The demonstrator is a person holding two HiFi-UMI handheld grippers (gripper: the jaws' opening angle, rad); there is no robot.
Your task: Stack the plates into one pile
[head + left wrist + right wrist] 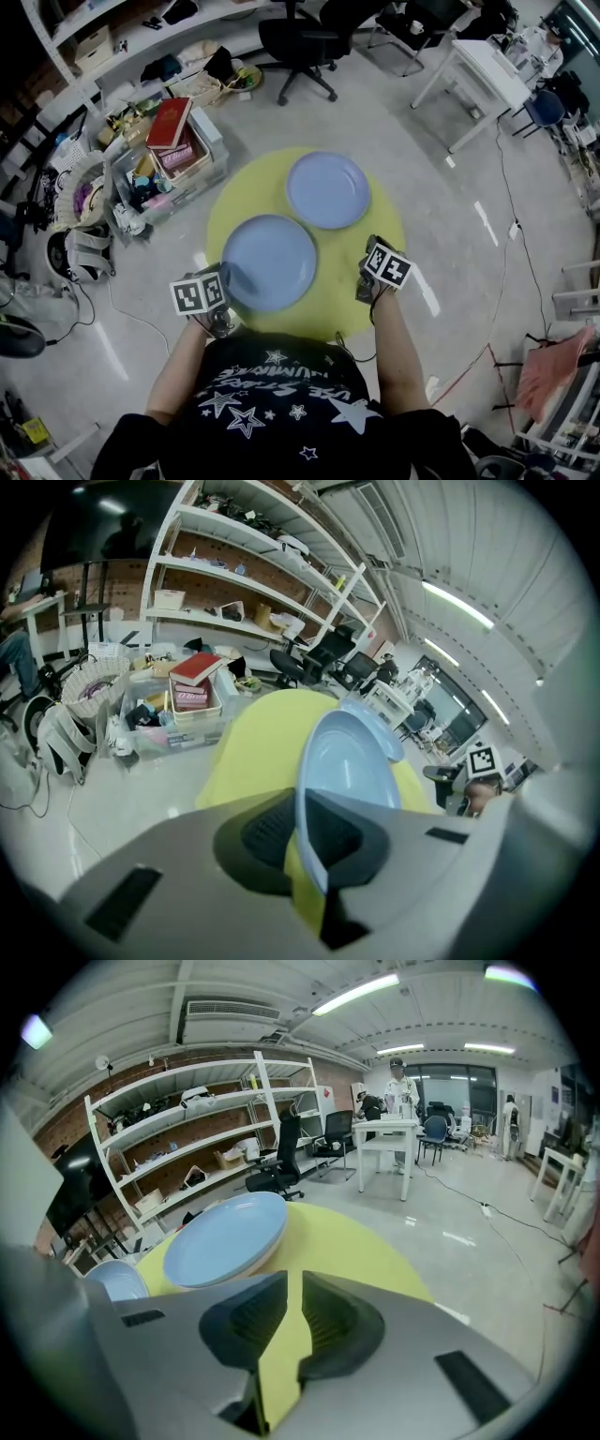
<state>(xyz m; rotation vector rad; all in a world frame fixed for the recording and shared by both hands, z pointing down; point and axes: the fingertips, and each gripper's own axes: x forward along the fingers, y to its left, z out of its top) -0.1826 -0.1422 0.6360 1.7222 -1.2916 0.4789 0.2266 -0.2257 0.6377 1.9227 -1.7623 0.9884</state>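
Workroom or robotics lab: a round yellow table [246, 192] stands on a polished grey floor [450, 244], with white open shelving [187, 1119], black office chairs [300, 42] and a white desk [478, 70] beyond the table. Bins of clutter [164, 169] crowd just beside the table, and cables [514, 225] trail near it.

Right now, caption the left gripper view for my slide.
Left gripper shut on the near blue plate, yellow table beneath, second plate behind.

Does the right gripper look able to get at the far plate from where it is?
Probably yes. The right gripper is empty, jaws slightly apart, and only bare yellow table lies between it and the far plate. The near plate sits off to one side.
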